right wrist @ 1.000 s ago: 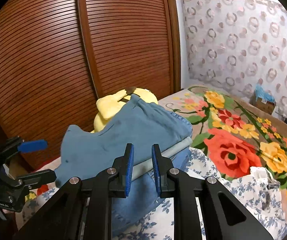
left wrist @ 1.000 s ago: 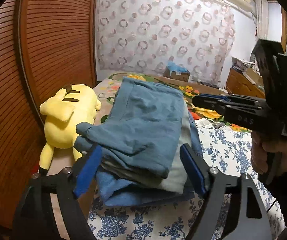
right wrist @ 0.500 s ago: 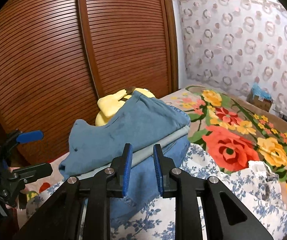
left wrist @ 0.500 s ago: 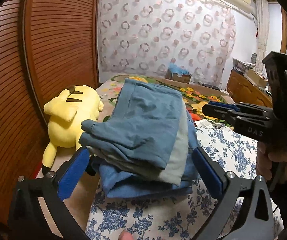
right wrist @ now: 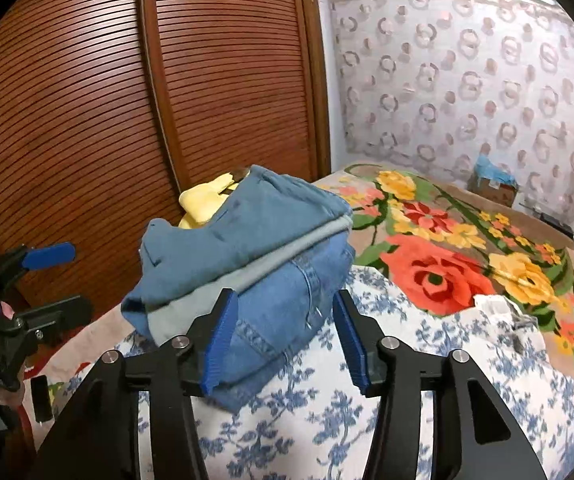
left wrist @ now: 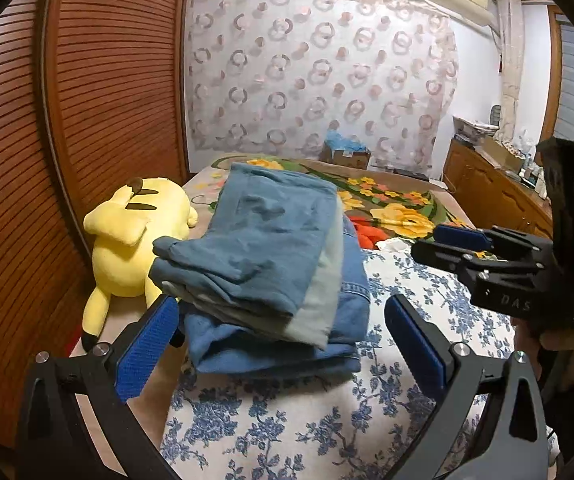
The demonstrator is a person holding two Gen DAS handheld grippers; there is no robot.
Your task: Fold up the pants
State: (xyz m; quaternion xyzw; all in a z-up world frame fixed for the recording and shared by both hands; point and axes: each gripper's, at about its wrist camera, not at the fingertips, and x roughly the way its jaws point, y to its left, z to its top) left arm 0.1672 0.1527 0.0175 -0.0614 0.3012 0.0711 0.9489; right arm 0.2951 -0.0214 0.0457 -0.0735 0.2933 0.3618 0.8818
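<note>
A stack of folded pants (left wrist: pixel 263 264) lies on the bed: a blue-grey pair on top, a pale grey layer under it, dark blue jeans at the bottom. It also shows in the right wrist view (right wrist: pixel 247 256). My left gripper (left wrist: pixel 283 344) is open and empty, its blue pads just short of the stack's near edge. My right gripper (right wrist: pixel 283 344) is open and empty, with the jeans' corner between its jaws but not gripped. The right gripper also shows at the right of the left wrist view (left wrist: pixel 463 240). The left gripper shows at the left of the right wrist view (right wrist: pixel 51 280).
A yellow Pikachu plush (left wrist: pixel 135 240) lies left of the stack, against the slatted wooden wardrobe doors (left wrist: pixel 87 120). A blue floral sheet (left wrist: pixel 287 420) covers the near bed, a bright flower blanket (right wrist: pixel 447 248) the far part. A cardboard box (left wrist: pixel 345 154) and a wooden cabinet (left wrist: pixel 495 196) stand behind.
The right gripper has opened from nearly shut. The left gripper has opened wider and backed away from the stack. The stack stays put.
</note>
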